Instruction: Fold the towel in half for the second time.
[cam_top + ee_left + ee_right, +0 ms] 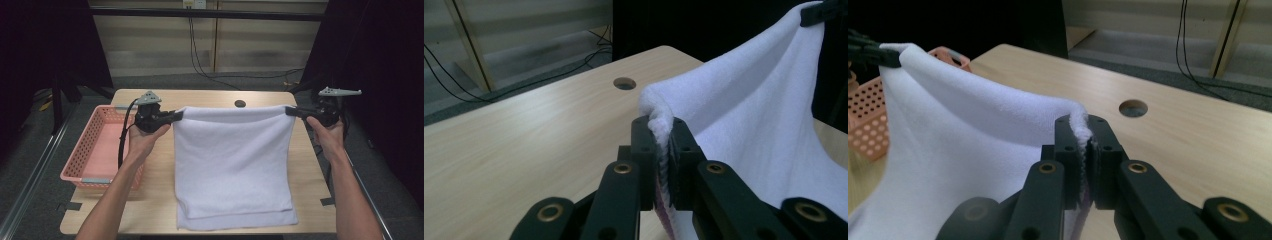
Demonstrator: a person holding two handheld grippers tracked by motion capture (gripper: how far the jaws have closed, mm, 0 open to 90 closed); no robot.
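A white towel (232,160) hangs stretched between both grippers above the wooden table (310,200), and its folded lower end rests near the front edge. My left gripper (178,115) is shut on the towel's far left corner (659,122), the cloth pinched between its black jaws. My right gripper (290,111) is shut on the far right corner (1080,127) in the same way. The towel's top edge runs taut and level between them. In the left gripper view the right gripper's tip (819,12) shows at the far corner; in the right gripper view the left one (870,54) does.
A pink perforated basket (80,160) sits on the table's left side, apparently empty. A round cable hole (240,103) lies in the tabletop behind the towel. Black cables (200,60) trail on the floor beyond the table.
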